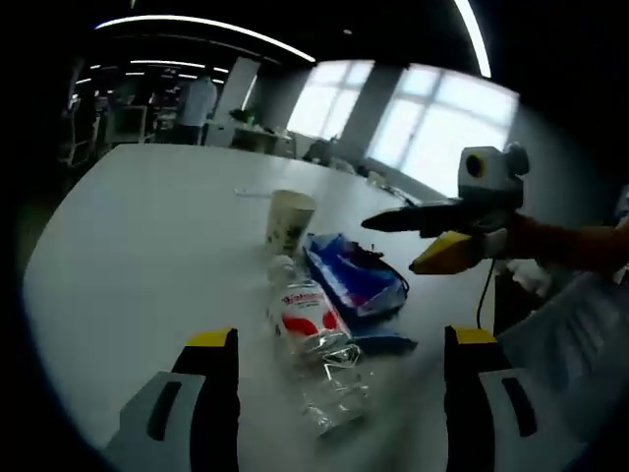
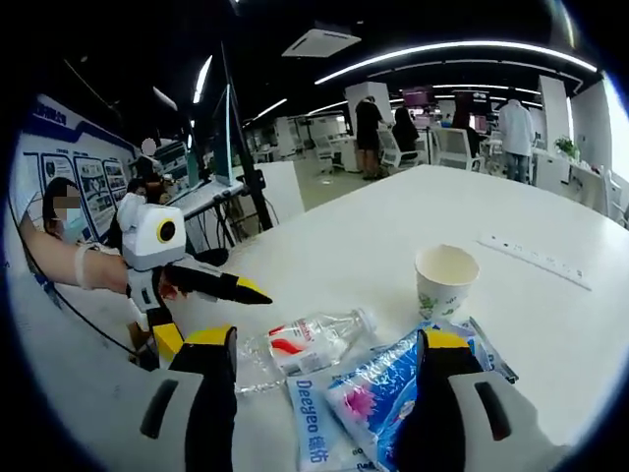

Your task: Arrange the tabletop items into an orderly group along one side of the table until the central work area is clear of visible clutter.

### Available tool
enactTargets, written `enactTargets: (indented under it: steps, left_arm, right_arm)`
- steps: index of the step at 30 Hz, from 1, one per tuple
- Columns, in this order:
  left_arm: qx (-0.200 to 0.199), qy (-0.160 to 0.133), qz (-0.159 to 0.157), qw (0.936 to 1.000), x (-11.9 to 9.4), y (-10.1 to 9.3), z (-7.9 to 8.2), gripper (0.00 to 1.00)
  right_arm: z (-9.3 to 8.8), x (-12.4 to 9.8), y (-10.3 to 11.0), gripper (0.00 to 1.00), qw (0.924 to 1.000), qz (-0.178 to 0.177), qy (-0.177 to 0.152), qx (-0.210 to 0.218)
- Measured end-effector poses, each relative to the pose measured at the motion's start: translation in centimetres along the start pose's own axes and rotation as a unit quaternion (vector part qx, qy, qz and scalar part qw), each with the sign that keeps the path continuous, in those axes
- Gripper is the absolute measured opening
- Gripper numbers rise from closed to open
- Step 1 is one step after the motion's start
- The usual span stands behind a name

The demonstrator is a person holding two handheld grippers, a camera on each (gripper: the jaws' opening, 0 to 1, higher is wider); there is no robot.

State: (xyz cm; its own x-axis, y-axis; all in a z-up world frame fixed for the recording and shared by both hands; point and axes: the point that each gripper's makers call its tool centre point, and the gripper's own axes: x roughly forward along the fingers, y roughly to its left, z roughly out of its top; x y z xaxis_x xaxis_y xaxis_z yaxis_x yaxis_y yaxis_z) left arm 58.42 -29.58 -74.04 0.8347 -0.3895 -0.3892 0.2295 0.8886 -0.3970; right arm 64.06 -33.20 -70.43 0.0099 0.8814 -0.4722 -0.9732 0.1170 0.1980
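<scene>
Left gripper view: left gripper (image 1: 339,379) gaped wide over the water bottle (image 1: 313,339) lying beside the blue packets (image 1: 354,275) and paper cup (image 1: 289,220). Right gripper (image 2: 324,379) likewise wide. Risk: bottle rolling away.

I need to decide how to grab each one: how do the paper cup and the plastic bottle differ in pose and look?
The paper cup stands upright with its mouth open and uncovered; the plastic bottle lies on its side. The paper cup is opaque and pale with a small printed pattern; the plastic bottle is clear with a red and white label. Both rest on the white table beside the blue packets, and neither gripper touches them.
</scene>
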Motion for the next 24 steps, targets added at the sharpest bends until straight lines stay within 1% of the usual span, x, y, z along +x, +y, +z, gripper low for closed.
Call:
enactTargets:
  steps: [4,9,11,14,17,19,24]
  left_arm:
    - [0.001,0.004,-0.006,1.0,0.2,-0.5,-0.2,0.82]
    - [-0.003,0.004,-0.01,0.9999,0.1,-0.7,-0.5,0.81]
    - [-0.01,0.002,-0.013,0.9999,-0.1,-0.9,-0.6,0.81]
    - [-0.012,0.003,-0.016,0.9998,-0.5,-1.2,-1.2,0.8]
    - [-0.014,0.003,-0.018,0.9997,-1.0,-1.5,-1.7,0.8]
    - [-0.017,0.007,-0.021,0.9996,-1.3,-1.6,-2.3,0.8]
    - [-0.022,0.011,-0.026,0.9993,-1.8,-1.9,-2.8,0.8]
  right_arm:
    - [-0.4,0.4,0.3,0.71,0.9998,0.0,0.018,-0.002]
    - [-0.6,0.6,0.8,0.71,0.9997,0.002,0.024,0.007]
    - [-0.8,0.8,1.1,0.71,0.9996,0.003,0.029,0.003]
    - [-1.4,0.9,1.6,0.7,0.9992,0.001,0.039,0.005]
    - [-1.9,1.2,2.3,0.69,0.9987,-0.004,0.047,0.016]
    - [-2.3,1.5,3.0,0.69,0.9981,-0.002,0.057,0.024]
    - [-2.4,2.1,4.0,0.68,0.9978,0.0,0.062,0.024]
